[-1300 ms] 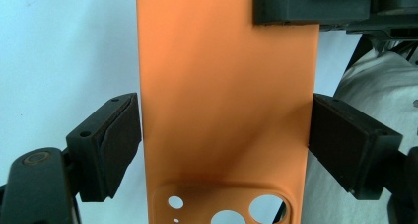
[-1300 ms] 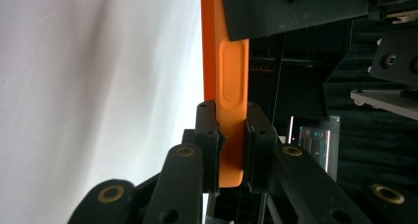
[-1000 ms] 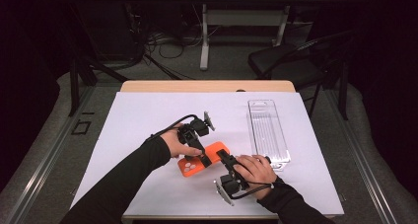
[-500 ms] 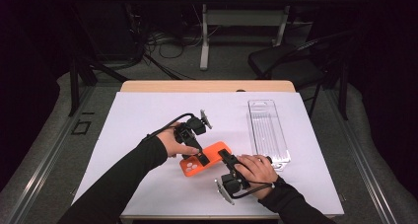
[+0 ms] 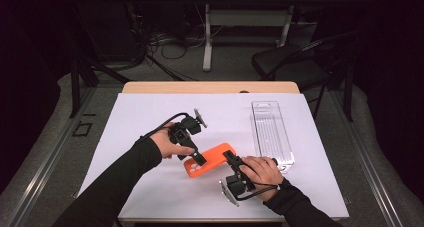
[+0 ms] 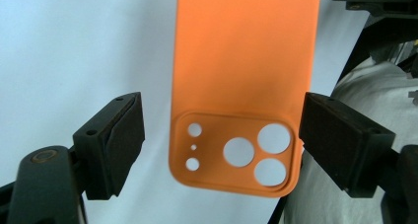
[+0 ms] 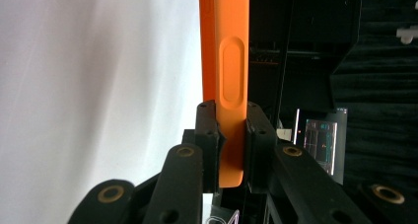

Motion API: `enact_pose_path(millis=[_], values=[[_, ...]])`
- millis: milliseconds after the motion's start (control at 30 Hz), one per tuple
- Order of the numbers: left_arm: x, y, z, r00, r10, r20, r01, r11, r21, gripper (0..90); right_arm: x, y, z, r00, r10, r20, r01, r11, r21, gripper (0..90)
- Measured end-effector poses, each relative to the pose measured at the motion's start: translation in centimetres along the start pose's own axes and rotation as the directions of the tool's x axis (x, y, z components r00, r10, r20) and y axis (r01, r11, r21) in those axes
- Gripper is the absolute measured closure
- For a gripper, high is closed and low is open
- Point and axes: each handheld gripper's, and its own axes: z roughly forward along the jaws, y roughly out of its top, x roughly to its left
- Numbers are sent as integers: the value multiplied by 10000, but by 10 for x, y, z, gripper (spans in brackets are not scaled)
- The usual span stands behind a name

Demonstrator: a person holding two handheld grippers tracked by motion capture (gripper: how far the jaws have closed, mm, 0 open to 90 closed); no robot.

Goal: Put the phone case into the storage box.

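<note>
White sheet (image 5: 150,117) covers the table, clear tray (image 5: 270,132) at its right. Right gripper (image 5: 231,159) clamps the orange case (image 5: 210,159) edge-on, lifted mid-table, prob. to present it. Left gripper (image 5: 196,156), jaws just closing a bit w/o touching, straddles the camera end, prob. for a 2nd grip.

The bench (image 5: 210,87) has a light wooden top, almost wholly covered by a white sheet (image 5: 150,122). On the sheet, toward the right side, lies a clear plastic package (image 5: 271,132), long and ribbed, running front to back.
</note>
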Motion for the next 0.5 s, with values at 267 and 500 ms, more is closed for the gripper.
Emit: enact_pose_path(millis=[267, 500], values=[[8, -10, -4, 9995, -305, -131, 301, 9993, -233, 198, -1, -3, -2, 9995, 254, -162, -253, 9996, 85, 804], [12, -15, -9, 9986, -458, -249, 448, 9982, -393, 216, -3, -6, -5, 9991, 371, -193, -370, 9993, 78, 804]])
